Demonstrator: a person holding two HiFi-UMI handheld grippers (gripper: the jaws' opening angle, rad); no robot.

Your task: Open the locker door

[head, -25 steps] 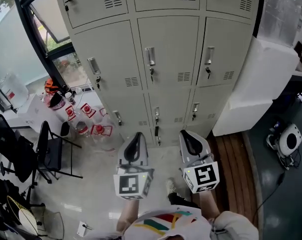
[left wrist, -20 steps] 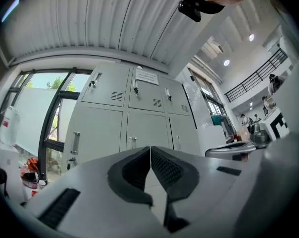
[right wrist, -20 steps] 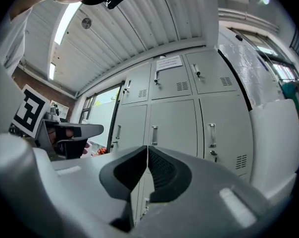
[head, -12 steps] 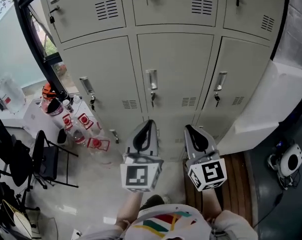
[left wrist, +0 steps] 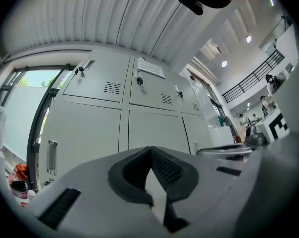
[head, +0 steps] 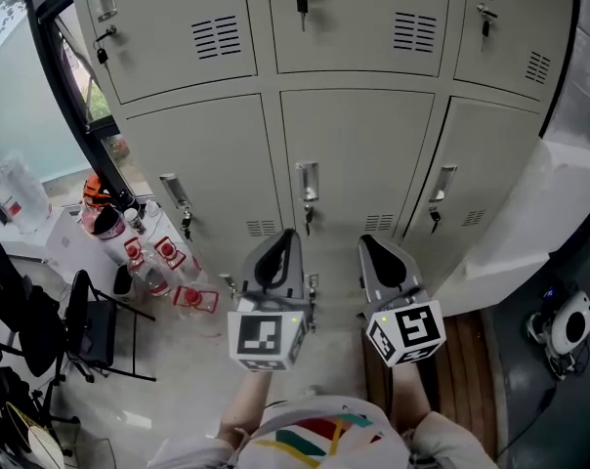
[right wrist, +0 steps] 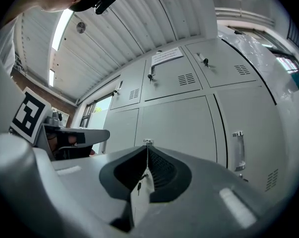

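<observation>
A bank of grey lockers [head: 217, 154] fills the head view. The middle door [head: 363, 149] has a metal handle [head: 306, 181] with a key [head: 308, 219] hanging below it. My left gripper [head: 286, 235] and right gripper [head: 364, 241] are held side by side just short of that door, below the handle, touching nothing. Both are shut with nothing between the jaws. In the left gripper view the left gripper [left wrist: 150, 148] points at the locker fronts. In the right gripper view the right gripper [right wrist: 147, 144] lines up under the handle [right wrist: 148, 141].
Several red-labelled bottles [head: 168, 257] and a black folding chair [head: 88, 316] stand at the left by a black window frame [head: 65, 96]. A large white box [head: 529, 218] abuts the lockers at the right, with wooden boards [head: 466, 360] and a round white device [head: 571, 324] below.
Both grippers have moved forward and upward together toward the lockers. The head view has tilted up, so the upper locker row and middle handle now sit lower and closer.
</observation>
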